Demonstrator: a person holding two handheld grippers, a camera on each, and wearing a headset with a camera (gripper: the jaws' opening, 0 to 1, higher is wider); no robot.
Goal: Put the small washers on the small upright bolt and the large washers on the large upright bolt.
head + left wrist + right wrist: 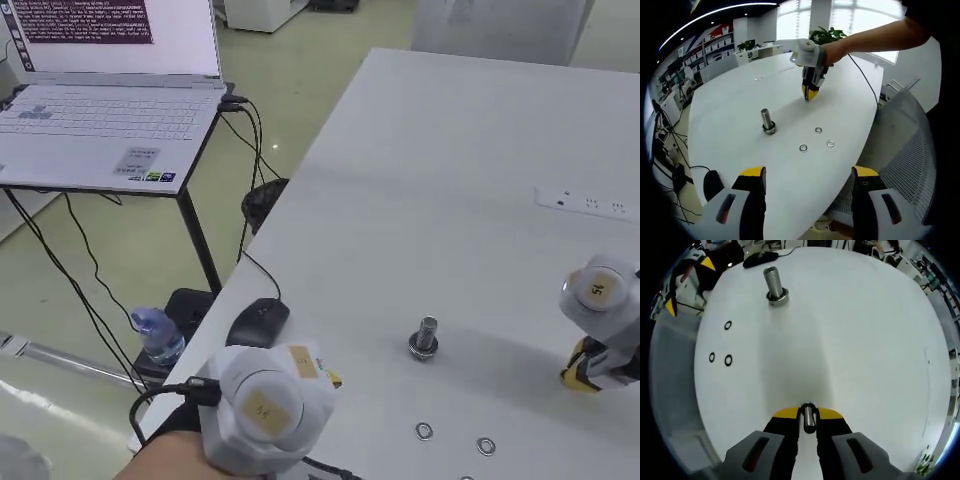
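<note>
A large upright bolt (425, 337) (768, 121) (775, 285) stands on the white table (440, 180), with a ring around its base. Three small washers (424, 431) (818, 130) (728, 325) lie flat near the table's front edge. My right gripper (580, 374) (808, 415) is shut on a small bolt (808, 420), its tips down at the table surface to the right of the large bolt; it also shows in the left gripper view (811, 91). My left gripper (265, 405) (810, 175) is held open near the table's front left edge, with nothing between its jaws.
A black mouse (258, 322) lies at the table's left edge. A laptop (100, 110) sits on a stand to the left, with cables and a water bottle (158, 335) on the floor. A white power strip (590, 203) lies at the far right. A mesh chair (900, 145) stands by the table.
</note>
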